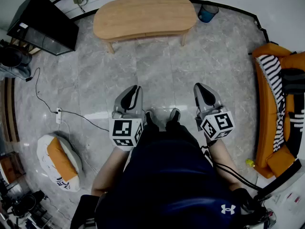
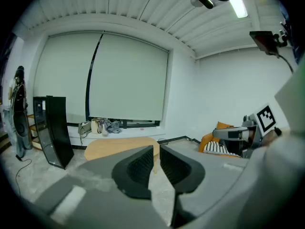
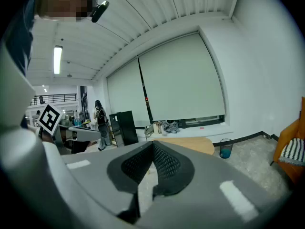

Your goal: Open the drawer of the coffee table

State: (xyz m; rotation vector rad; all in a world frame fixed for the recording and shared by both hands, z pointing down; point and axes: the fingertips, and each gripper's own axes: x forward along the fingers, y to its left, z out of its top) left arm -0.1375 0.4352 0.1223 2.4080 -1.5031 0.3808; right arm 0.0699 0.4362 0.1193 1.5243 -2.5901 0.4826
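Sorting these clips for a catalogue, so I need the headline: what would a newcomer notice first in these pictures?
The left gripper and right gripper are held side by side in the middle of the head view. Both are empty, the left jaws a little apart and the right together. Ahead of them, untouched, stands an oval wooden coffee table on the grey floor. An orange sofa with a striped cushion lines the right edge.

Bright, ceiling strip lamp [image 3: 57,59], floor [image 1: 157,70] glare, fisheye edges, dark corners
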